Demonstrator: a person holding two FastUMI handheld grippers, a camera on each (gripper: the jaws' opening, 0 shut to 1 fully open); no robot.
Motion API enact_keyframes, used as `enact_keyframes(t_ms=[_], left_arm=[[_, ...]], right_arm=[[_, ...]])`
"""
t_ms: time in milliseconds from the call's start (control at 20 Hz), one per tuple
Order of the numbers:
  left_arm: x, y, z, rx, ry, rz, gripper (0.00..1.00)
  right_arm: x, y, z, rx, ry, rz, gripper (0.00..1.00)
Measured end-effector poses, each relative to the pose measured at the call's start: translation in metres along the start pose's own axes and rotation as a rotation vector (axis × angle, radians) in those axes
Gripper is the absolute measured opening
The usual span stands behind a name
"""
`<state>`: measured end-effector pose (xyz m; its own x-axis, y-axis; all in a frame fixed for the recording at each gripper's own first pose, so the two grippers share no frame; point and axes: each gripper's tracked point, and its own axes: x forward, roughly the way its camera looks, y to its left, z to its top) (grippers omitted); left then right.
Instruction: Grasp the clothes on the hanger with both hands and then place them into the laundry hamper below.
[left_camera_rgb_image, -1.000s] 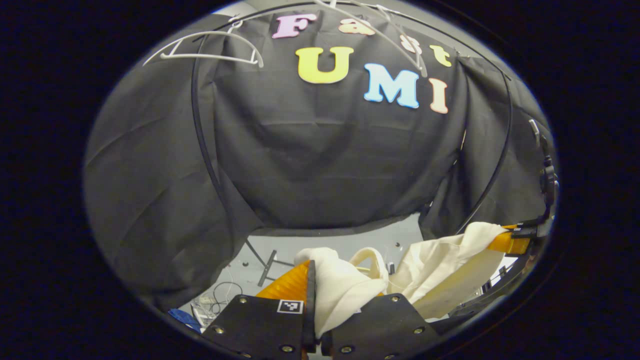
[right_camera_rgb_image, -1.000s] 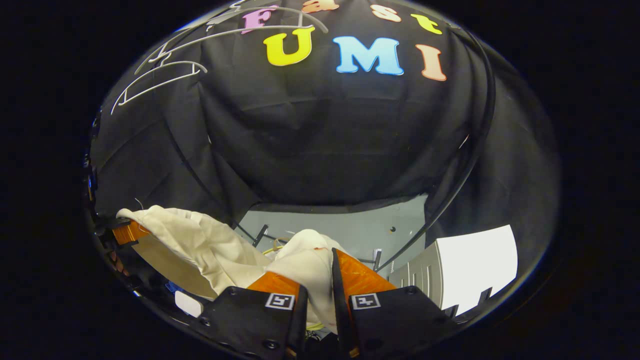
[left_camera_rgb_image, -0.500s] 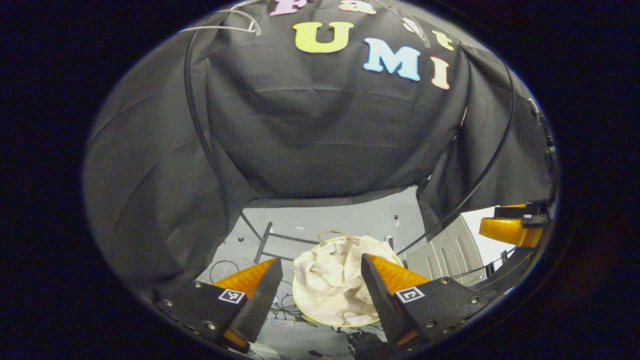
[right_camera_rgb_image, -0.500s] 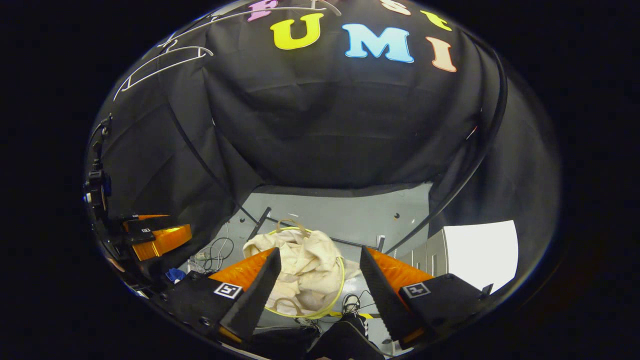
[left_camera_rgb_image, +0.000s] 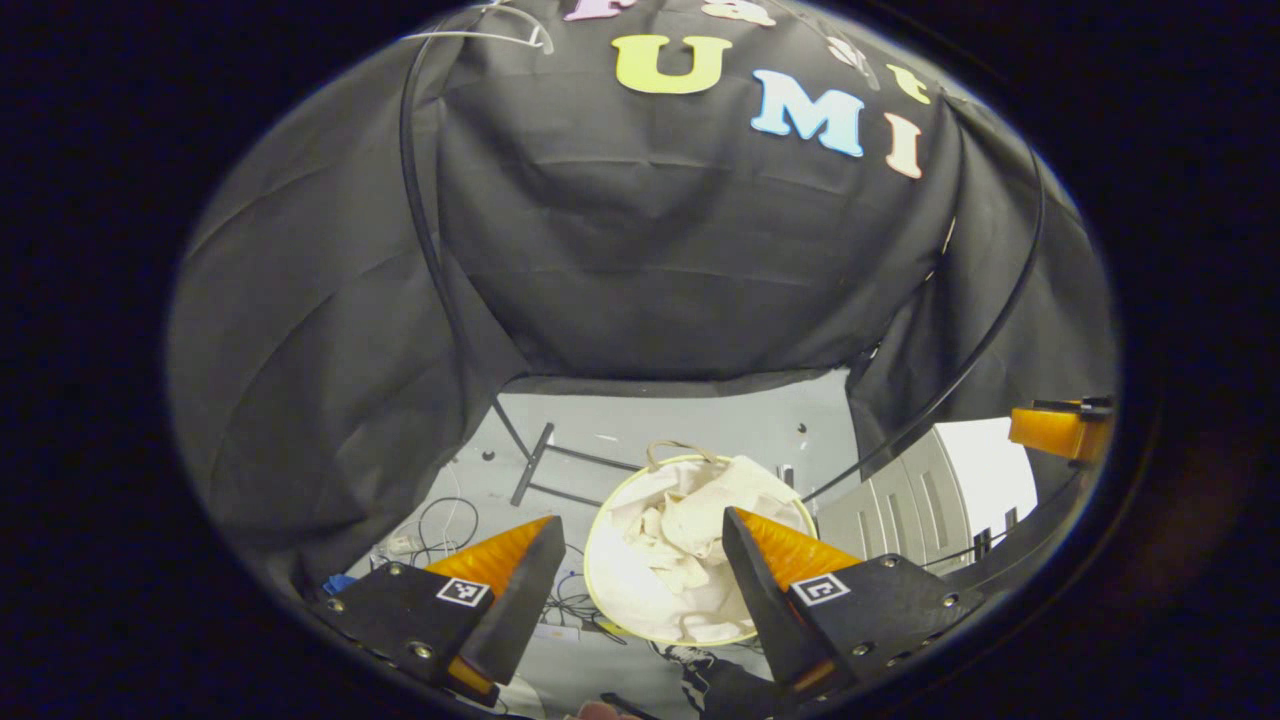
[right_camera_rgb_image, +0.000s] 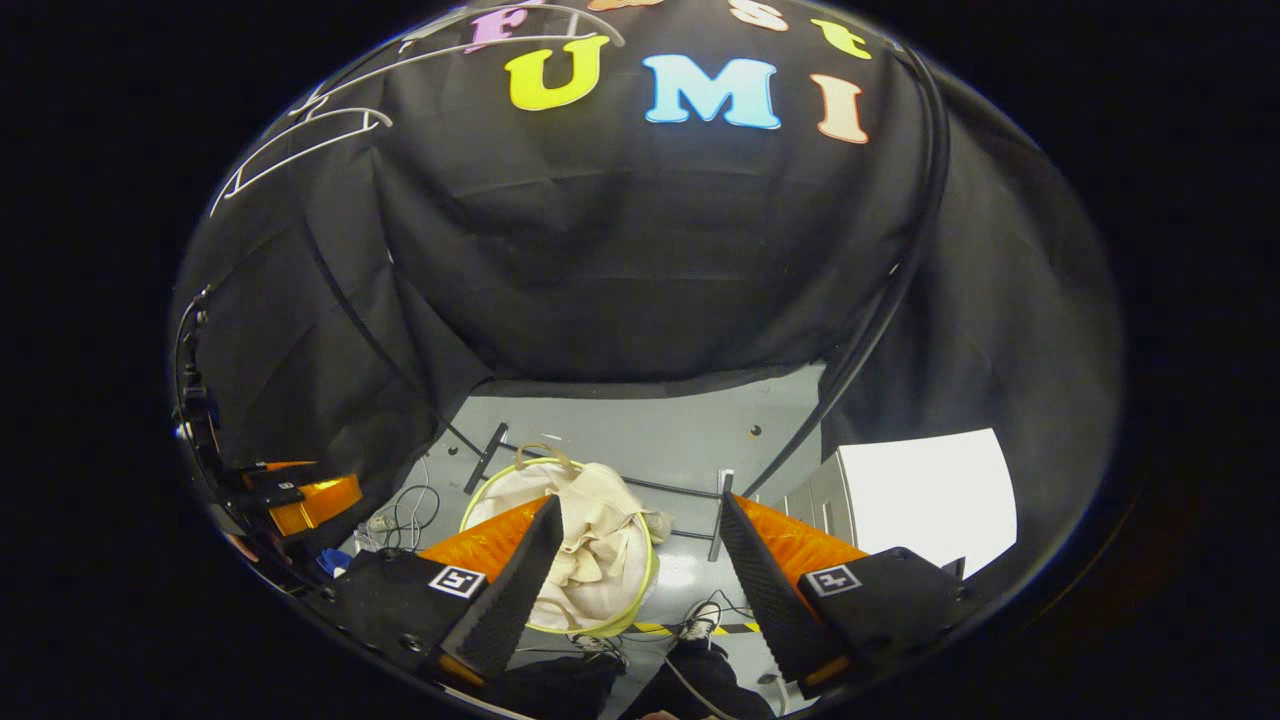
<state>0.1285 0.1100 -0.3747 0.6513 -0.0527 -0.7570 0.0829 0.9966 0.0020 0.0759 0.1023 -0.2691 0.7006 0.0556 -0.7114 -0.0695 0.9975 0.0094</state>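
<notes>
- Left gripper (left_camera_rgb_image: 640, 545) was held above the floor, its two orange-and-black fingers spread wide apart with nothing between them but open air.
- Right gripper (right_camera_rgb_image: 640, 530) likewise stood with fingers spread wide, gripping nothing.
- Cream clothes (left_camera_rgb_image: 690, 530) lay crumpled inside the round laundry hamper (left_camera_rgb_image: 600, 590) on the grey floor (left_camera_rgb_image: 640, 430) below both grippers; free of both sets of fingers.
- In the left gripper view the hamper's pale yellow rim showed between the fingers; the right-hand finger overlapped the rim's right edge in the picture, the left-hand finger sat just outside the rim.
- In the right gripper view the clothes (right_camera_rgb_image: 590, 540) and hamper (right_camera_rgb_image: 500, 480) lay behind the left-hand finger, so the hamper sat off to that side and bare floor (right_camera_rgb_image: 640, 430) lay between the finger tips.
- A looped handle rose from the hamper's far edge.
- A black rack foot (left_camera_rgb_image: 530, 465) stood on the floor just beyond the hamper; loose cables (left_camera_rgb_image: 440, 520) lay to its left.
- A grey ribbed cabinet (left_camera_rgb_image: 900, 500) stood right of the hamper, near but apart.
- White hangers (right_camera_rgb_image: 300, 150) hung high up against the black cloth, bare.
- The right gripper also appeared at the right edge of the left gripper view, well apart from the hamper; the left gripper at the left edge of the right gripper view.
</notes>
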Motion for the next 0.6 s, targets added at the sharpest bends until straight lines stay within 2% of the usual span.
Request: enact_keyframes(t_ms=[50, 150, 200, 250, 300, 350, 550, 600], left_arm=[[-0.003, -0.006, 0.002, 0.030, -0.003, 0.023, 0.93], [-0.017, -0.011, 0.025, 0.102, -0.085, 0.112, 0.93], [-0.024, -0.024, 0.042, 0.122, -0.127, 0.118, 0.93], [-0.029, -0.041, 0.056, 0.128, -0.161, 0.110, 0.93], [-0.036, -0.060, 0.064, 0.124, -0.191, 0.097, 0.93], [-0.040, -0.078, 0.074, 0.116, -0.215, 0.084, 0.93], [-0.065, -0.136, 0.116, 0.119, -0.322, 0.078, 0.93], [-0.071, -0.151, 0.126, 0.126, -0.351, 0.079, 0.93]], right_arm=[[0.001, -0.005, 0.000, 0.011, -0.002, -0.003, 1.00], [0.000, -0.014, 0.007, 0.032, -0.026, 0.009, 1.00], [0.000, -0.019, 0.013, 0.039, -0.042, 0.018, 0.96], [0.000, -0.024, 0.018, 0.044, -0.060, 0.024, 1.00], [-0.001, -0.032, 0.023, 0.047, -0.077, 0.030, 0.96], [-0.002, -0.040, 0.029, 0.048, -0.093, 0.034, 1.00], [-0.009, -0.088, 0.052, 0.088, -0.167, 0.022, 1.00], [-0.010, -0.100, 0.054, 0.106, -0.176, 0.021, 0.96]])
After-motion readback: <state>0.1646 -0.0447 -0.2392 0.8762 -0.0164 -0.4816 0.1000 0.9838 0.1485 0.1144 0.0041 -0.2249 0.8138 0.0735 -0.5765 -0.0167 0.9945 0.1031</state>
